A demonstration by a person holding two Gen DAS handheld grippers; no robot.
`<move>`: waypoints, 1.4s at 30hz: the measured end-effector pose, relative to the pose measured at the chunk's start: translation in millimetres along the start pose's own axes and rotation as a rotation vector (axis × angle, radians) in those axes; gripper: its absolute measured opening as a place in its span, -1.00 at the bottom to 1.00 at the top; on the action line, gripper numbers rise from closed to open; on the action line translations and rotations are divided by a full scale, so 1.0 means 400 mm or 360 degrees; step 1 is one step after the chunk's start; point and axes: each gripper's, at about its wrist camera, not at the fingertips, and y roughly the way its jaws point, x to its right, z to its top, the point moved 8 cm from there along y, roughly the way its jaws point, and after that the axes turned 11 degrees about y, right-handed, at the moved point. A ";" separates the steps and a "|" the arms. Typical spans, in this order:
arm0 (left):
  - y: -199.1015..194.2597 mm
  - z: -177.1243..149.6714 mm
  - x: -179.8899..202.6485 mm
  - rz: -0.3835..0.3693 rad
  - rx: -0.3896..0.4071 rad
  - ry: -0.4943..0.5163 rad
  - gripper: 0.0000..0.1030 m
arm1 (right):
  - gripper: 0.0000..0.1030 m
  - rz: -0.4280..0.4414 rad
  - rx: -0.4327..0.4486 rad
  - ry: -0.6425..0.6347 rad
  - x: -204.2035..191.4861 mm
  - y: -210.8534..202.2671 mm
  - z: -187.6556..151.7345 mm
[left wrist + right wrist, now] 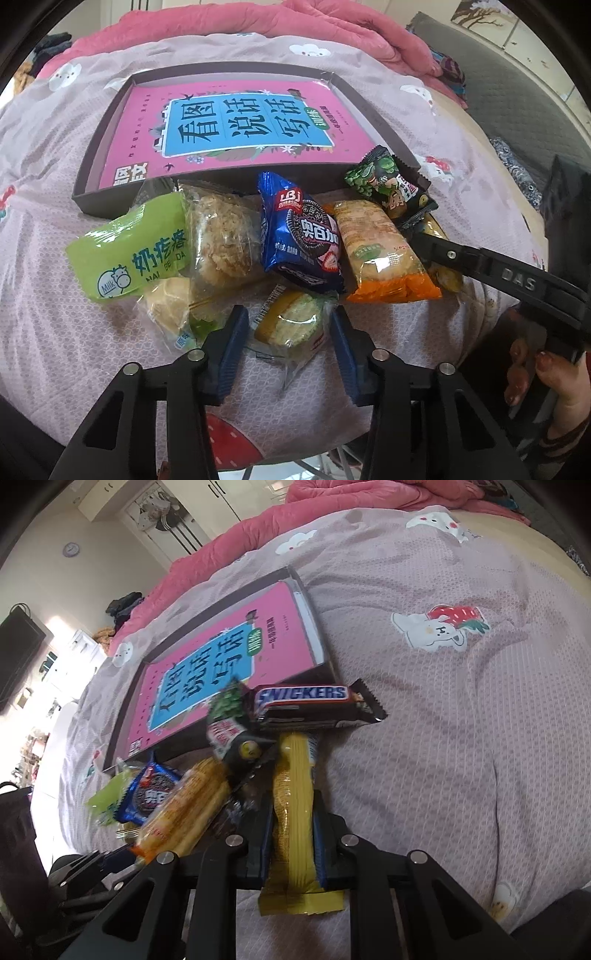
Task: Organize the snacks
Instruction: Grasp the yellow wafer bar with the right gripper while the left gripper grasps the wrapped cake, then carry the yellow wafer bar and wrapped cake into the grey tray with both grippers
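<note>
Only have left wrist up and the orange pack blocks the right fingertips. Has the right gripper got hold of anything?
Observer: Yes. In the right wrist view the right gripper is shut on a long yellow packet, with its pads on both sides.
Operator: Is there anything beyond that packet that I'm missing?
Observer: A Snickers bar lies crosswise at the yellow packet's far end, by the near corner of the tray. I cannot tell whether it touches the tray's wall.
</note>
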 end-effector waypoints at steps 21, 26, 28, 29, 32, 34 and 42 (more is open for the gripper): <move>-0.078 -0.030 0.003 -0.0075 0.0048 -0.0001 -0.17 | -0.67 0.0020 0.0182 0.0060 0.006 -0.123 -0.023; -0.114 -0.029 -0.004 -0.0025 0.0087 0.0007 -0.17 | -0.67 -0.0032 0.0329 -0.0093 -0.029 -0.161 0.000; -0.132 -0.023 -0.008 -0.0011 0.0116 0.0004 -0.17 | -0.67 -0.0045 0.0369 -0.0158 -0.046 -0.168 0.006; -0.140 -0.020 -0.011 -0.0006 0.0127 0.0001 -0.17 | -0.67 -0.0045 0.0377 -0.0173 -0.051 -0.167 0.008; -0.158 -0.012 -0.023 0.0016 0.0159 -0.0008 -0.17 | -0.67 -0.0045 0.0398 -0.0237 -0.072 -0.166 0.010; -0.165 -0.008 -0.030 0.0025 0.0172 -0.0017 -0.17 | -0.67 -0.0045 0.0414 -0.0271 -0.082 -0.167 0.013; -0.178 0.007 -0.045 0.0067 0.0213 -0.0023 -0.17 | -0.67 -0.0030 0.0445 -0.0311 -0.096 -0.163 0.026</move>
